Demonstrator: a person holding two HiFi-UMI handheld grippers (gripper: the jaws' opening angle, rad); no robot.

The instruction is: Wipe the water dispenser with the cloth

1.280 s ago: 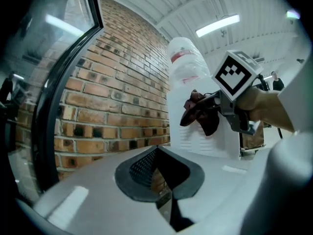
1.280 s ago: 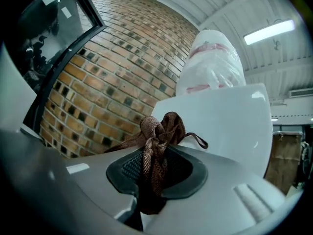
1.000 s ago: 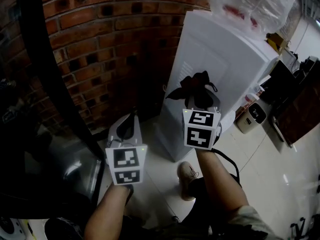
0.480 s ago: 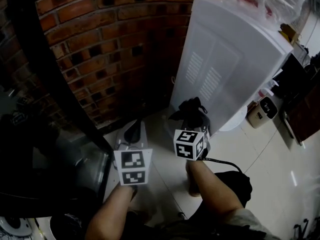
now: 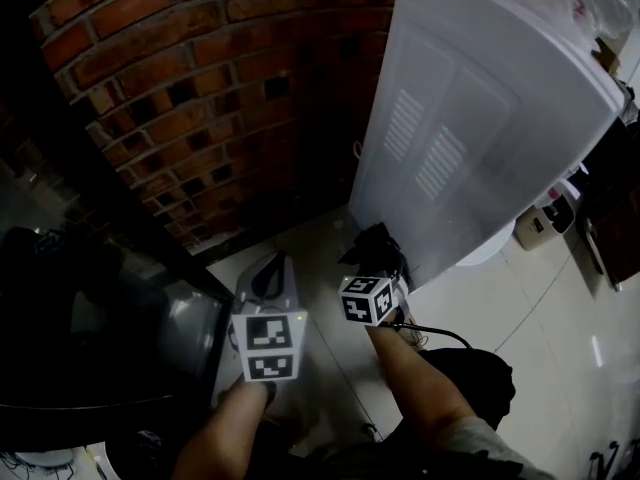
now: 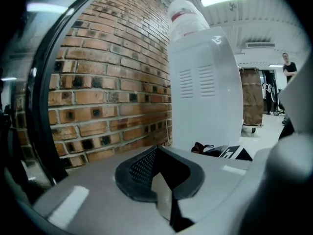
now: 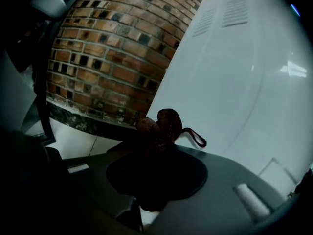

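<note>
Head view: the right gripper (image 5: 380, 268) pinches the dark cloth (image 5: 371, 244) low beside the water dispenser (image 5: 470, 138), near its bottom corner. The left gripper (image 5: 270, 276) hangs well apart from it, on the brick wall (image 5: 200, 88) side

Left gripper view: jaws pressed together on nothing

Right gripper view: the bunched cloth sits just beside the white panel, and contact is unclear. Best to press it flat and sweep in overlapping strokes with a firm grip
</note>
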